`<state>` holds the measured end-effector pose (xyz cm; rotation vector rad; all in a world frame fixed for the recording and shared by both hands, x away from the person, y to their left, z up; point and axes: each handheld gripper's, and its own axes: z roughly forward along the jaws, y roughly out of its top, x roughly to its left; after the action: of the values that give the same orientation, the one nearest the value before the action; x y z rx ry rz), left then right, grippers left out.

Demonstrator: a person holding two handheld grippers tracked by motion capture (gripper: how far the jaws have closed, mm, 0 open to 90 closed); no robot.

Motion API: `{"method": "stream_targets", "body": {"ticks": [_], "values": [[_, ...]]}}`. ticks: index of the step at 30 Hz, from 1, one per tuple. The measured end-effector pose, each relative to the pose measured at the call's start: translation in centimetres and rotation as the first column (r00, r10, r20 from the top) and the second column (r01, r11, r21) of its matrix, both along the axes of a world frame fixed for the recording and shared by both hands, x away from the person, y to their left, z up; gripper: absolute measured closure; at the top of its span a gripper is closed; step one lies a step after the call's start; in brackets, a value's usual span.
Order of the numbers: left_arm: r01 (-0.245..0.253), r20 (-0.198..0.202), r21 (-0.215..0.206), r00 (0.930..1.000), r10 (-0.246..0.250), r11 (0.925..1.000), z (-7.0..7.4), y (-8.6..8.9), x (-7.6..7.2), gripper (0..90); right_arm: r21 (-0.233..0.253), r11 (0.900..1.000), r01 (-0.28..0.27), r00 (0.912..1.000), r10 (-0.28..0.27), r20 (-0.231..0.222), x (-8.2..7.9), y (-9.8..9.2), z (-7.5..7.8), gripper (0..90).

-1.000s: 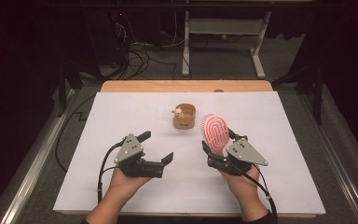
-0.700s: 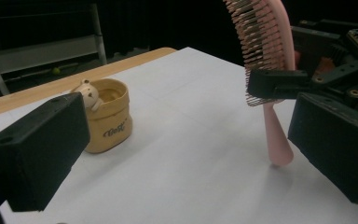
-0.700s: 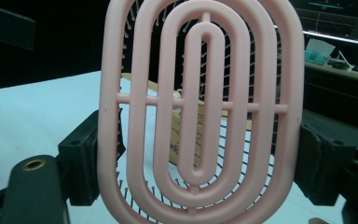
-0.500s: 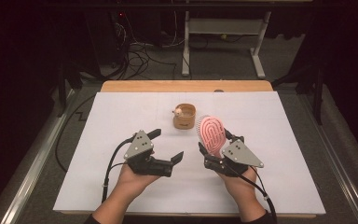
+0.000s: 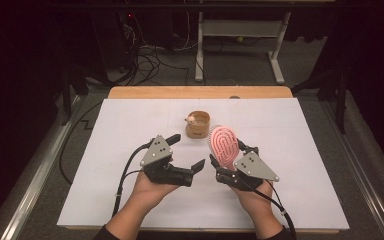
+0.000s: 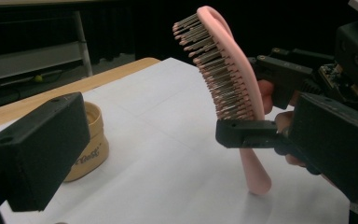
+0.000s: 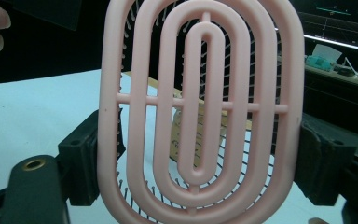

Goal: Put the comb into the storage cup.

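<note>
Cup point(image 5: 198, 125) just behind hairbrush point(image 5: 224, 145)

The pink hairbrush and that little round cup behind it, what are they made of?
The hairbrush looks like smooth matte pink plastic, moulded in oval rings, with thin dark bristles, possibly metal or nylon. The cup looks like light wood or bamboo, tan and dull; I cannot be sure.

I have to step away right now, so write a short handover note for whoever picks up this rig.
Right gripper: shut on the pink hairbrush, clamped across the sides of its head. The brush is held upright above the white table cover, handle pointing down, bristles facing the left gripper.
Left gripper: open, empty, close beside the brush, not touching it.
Tan cup: stands on the cover just beyond both grippers.
Done: brush picked up.
Left: probably passing the brush to the left gripper or carrying it to the cup; neither has started.
</note>
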<state>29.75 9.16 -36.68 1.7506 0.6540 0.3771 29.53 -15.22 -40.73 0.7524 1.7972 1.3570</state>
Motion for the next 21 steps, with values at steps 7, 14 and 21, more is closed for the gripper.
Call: {"method": "stream_targets", "body": {"ticks": [7, 14, 21], "values": [[0.013, -0.002, -0.01, 0.9999, -0.013, 0.9999, 0.3, -0.6, 0.0, 0.0, -0.006, 1.0, -0.01, 0.9999, 0.01, 0.009, -0.2, 0.4, 0.0, 19.8], [0.019, -0.001, -0.007, 0.9998, -0.019, 0.9998, 0.4, -1.2, 0.1, 0.0, -0.01, 1.0, -0.018, 0.9997, 0.018, 0.013, -0.3, 0.8, 0.0, 19.8], [0.034, -0.025, -0.014, 0.9991, -0.034, 0.9993, 0.4, -1.7, 0.3, 0.0, -0.016, 1.0, -0.024, 0.9996, 0.025, 0.013, -0.4, 1.1, -0.1, 19.8]]}}
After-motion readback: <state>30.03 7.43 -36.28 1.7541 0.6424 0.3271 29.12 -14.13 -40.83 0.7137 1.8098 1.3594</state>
